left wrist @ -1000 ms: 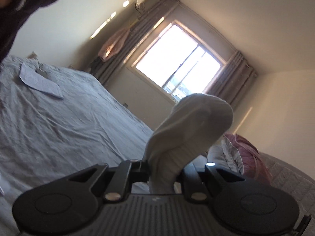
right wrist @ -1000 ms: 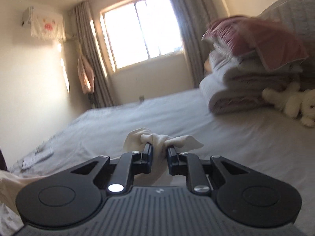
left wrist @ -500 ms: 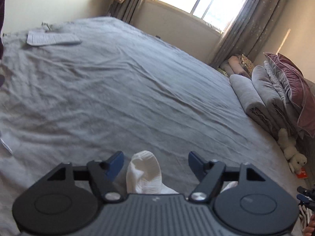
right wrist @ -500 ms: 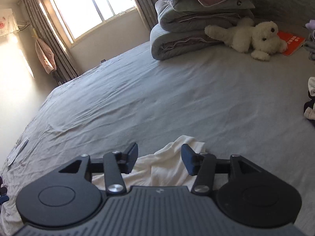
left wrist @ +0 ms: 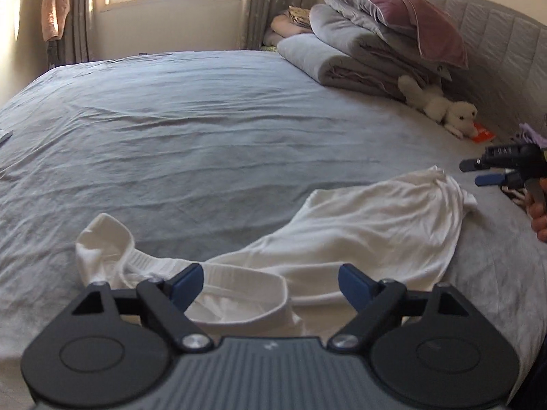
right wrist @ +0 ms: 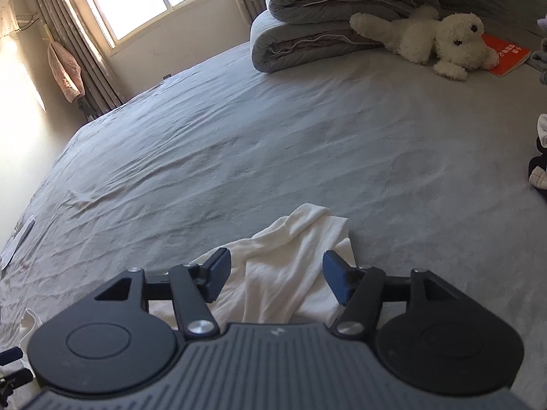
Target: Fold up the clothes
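**White garment laid out, ready for flattening**

White garment (left wrist: 342, 232) lies rumpled on the grey bedsheet (left wrist: 205, 136). Left gripper (left wrist: 270, 282) gapes empty over the ribbed waistband (left wrist: 236, 283); right gripper (right wrist: 273, 273) gapes over the far end. Best pinch both ends and pull taut.

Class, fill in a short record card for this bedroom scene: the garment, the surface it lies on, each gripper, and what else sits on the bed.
garment: white garment, spread unfolded and rumpled
surface: grey bed sheet
left gripper: jaws open, holding nothing
right gripper: jaws open, holding nothing
also on bed: white plush toy, orange book, folded grey bedding
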`<move>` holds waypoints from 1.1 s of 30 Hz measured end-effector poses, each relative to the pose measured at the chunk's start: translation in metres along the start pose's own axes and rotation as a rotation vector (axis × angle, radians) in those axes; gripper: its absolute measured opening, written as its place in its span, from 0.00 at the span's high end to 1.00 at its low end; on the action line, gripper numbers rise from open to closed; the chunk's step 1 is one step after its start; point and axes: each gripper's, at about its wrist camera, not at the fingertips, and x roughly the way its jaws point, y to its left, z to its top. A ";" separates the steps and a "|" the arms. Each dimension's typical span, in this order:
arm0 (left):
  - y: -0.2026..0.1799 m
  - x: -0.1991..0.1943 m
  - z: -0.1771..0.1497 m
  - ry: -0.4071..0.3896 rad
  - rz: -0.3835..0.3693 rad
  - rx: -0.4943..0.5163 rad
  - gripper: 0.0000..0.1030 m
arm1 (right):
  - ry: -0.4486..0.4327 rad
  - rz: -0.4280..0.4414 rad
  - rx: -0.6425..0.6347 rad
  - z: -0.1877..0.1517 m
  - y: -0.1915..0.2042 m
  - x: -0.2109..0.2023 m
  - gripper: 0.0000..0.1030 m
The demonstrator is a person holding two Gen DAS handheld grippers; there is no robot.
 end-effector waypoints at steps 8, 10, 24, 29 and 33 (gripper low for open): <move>-0.015 0.024 -0.010 0.091 0.087 0.067 0.95 | 0.069 0.002 -0.084 -0.006 0.010 0.018 0.41; -0.004 0.017 -0.008 0.066 0.074 0.004 0.96 | 0.104 -0.001 -0.108 -0.009 0.015 0.025 0.68; 0.085 -0.078 0.014 -0.418 0.070 -0.414 0.97 | -0.366 0.143 -0.083 0.008 0.027 -0.063 0.98; 0.095 -0.080 0.012 -0.428 0.068 -0.473 0.97 | -0.192 0.069 -0.045 0.011 0.010 -0.036 0.92; 0.094 -0.078 0.011 -0.414 0.057 -0.474 0.97 | -0.017 0.005 0.055 0.005 -0.006 -0.003 0.86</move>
